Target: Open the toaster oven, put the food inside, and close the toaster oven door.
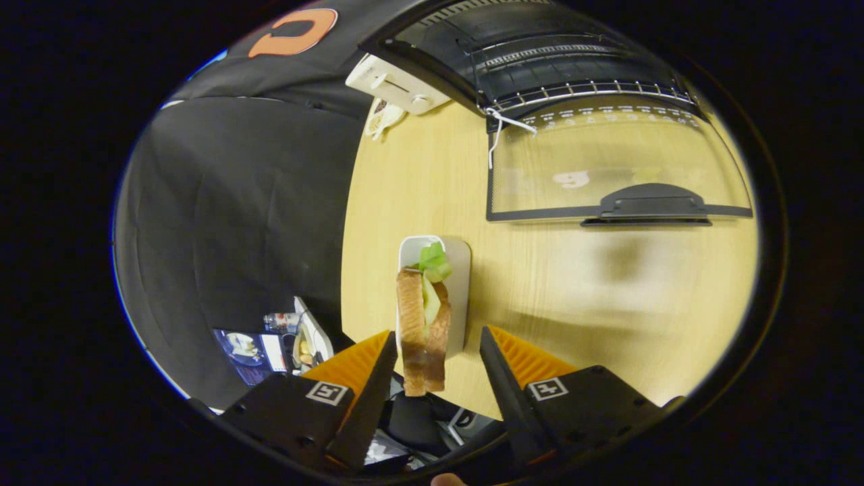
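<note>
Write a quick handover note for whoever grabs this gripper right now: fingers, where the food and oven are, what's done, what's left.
Gripper: fingers spread open, the sandwich standing between them, neither finger pressing on it.
Sandwich sits on its edge in a white tray on the wooden table.
Toaster oven lies beyond, its glass door already folded down, rack showing.
Done: door opened.
Left: grip the sandwich, put it on the rack, close the door.

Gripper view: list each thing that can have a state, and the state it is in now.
Toaster oven door: open, folded down flat over the table, handle toward the tool.
Oven rack: bare, no food on it.
Sandwich: standing on edge between the tool's fingers, not inside the oven.
White tray: on the table behind the sandwich.
Tool: open; right finger clear of the sandwich.
</note>
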Demonstrator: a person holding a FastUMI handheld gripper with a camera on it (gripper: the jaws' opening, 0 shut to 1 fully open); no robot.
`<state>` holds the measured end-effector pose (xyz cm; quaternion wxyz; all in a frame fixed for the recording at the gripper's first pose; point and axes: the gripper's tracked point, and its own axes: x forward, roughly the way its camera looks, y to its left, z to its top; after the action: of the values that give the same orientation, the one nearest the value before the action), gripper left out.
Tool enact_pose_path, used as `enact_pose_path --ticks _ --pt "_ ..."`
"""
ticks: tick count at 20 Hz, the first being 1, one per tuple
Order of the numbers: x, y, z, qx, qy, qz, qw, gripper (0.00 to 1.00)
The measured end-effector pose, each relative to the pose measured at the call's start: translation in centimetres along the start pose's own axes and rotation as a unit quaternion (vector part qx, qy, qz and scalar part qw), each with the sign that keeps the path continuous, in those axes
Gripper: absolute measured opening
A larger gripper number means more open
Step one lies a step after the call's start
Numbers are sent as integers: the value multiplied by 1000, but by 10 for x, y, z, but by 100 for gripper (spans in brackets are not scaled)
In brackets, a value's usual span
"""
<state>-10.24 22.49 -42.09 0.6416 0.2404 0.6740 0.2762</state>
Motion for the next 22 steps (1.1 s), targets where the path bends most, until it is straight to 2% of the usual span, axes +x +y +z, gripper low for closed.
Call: enact_pose_path --ticks 2,3,5,8,11,15,18,20,22 --pt "7 4 -2 1 9 1 1000 72" --pt "6 7 -3 3 12 5 1000 60" --pt "6 9 -4 1 14 0 1000 43" --pt "-7 18 -4 -12 8 4 1000 37" --pt "-33 38 0 -6 -9 44 999 35" --pt "-88 45 31 31 -81 78 993 35" --pt "-132 27 69 74 -166 93 979 35" --pt "-149 2 92 92 -221 81 968 34" --pt "-157 -17 116 123 -265 86 952 34"
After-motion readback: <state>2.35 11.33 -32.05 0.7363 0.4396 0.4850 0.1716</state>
